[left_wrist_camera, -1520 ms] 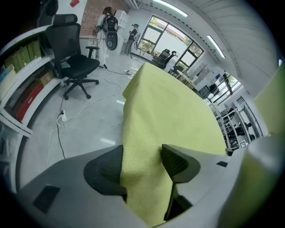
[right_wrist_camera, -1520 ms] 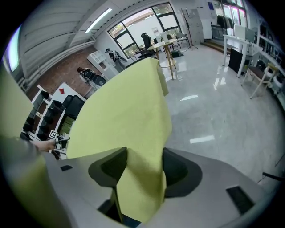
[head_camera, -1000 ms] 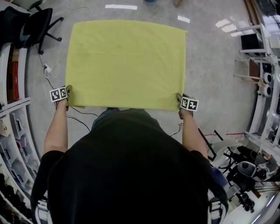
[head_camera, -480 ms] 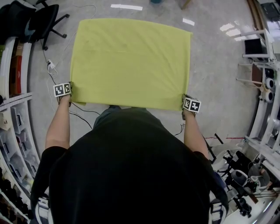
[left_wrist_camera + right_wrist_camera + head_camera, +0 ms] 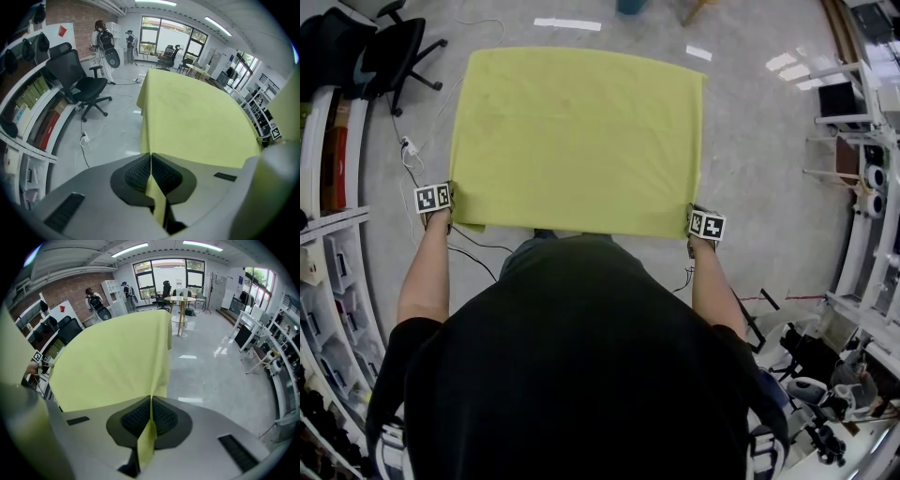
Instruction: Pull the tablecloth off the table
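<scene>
Yellow-green fabric covers the counter from edge to edge: the tablecloth (image 5: 577, 136) lies flat and nearly unwrinkled over the top and hides it completely, with its borders hanging down the counter's sides. Nothing stands on it. The cloth is plain and thin and looks light, and it folds softly at the counter's far right corner.

A person stands against the counter's near edge with 2 handheld grippers, 1 at each near corner. The jaws of the left gripper (image 5: 151, 161) are pressed together on a narrow fold of the cloth's hem. The jaws of the right gripper (image 5: 151, 404) have just been closing and now pinch a similar fold, with a tail of fabric running out behind the pads.

The pull itself appears not yet begun. Each grip takes only a sliver of thin fabric, so a sharp tug could probably slide a corner free. If 1 hand leads, the sheet would likely skew and snag on a far corner of the counter. The person's body also blocks the near edge, so a step backward seems necessary, and a black cable (image 5: 473, 248) trails on the floor (image 5: 750, 141) by the counter's near left corner. An office chair (image 5: 389, 52) stands off the counter's far left corner, apart from the cloth.
</scene>
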